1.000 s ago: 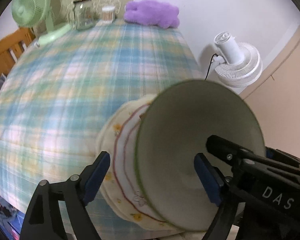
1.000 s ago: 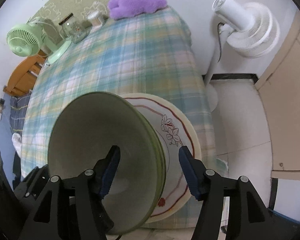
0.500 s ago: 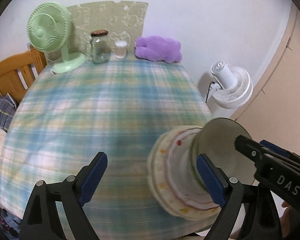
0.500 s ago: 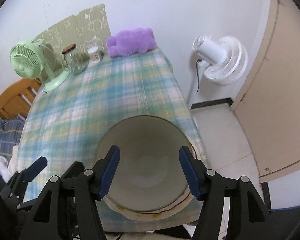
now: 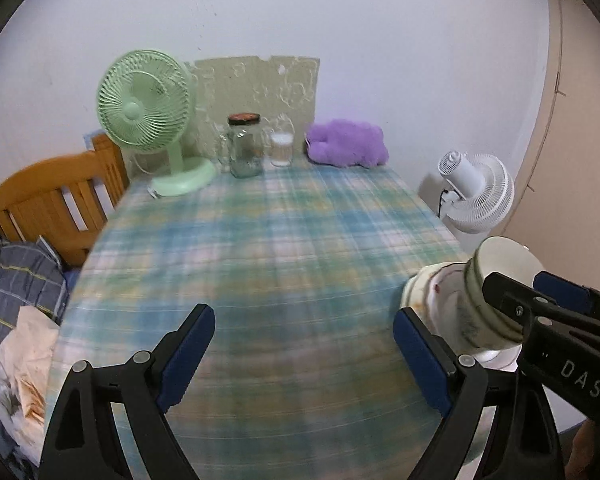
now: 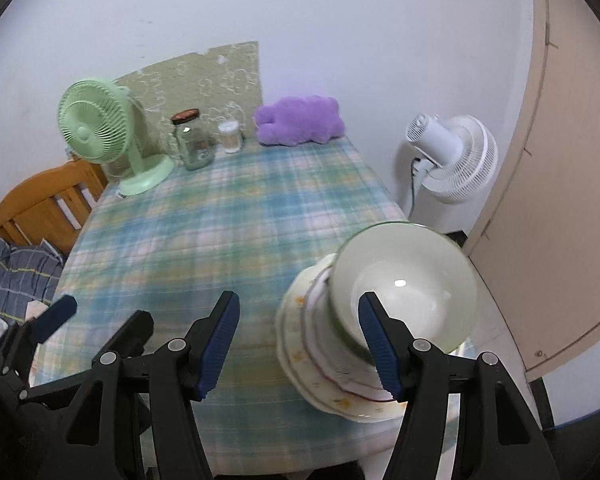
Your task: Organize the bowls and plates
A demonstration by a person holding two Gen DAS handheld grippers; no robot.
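Observation:
A stack of dishes stands at the near right corner of the plaid table. A pale green-rimmed bowl sits on top of flowered plates. In the left wrist view the bowl and plates show at the right. My right gripper is open and empty, pulled back above the near edge, its right finger in front of the stack. My left gripper is open and empty over the table, left of the stack.
At the far edge stand a green desk fan, a glass jar, a small white cup and a purple plush. A white floor fan stands right of the table. A wooden bed frame is left.
Both grippers have pulled back and up from the stack. The bowl, tilted and close between the fingers before, now sits on the plates, free of both grippers.

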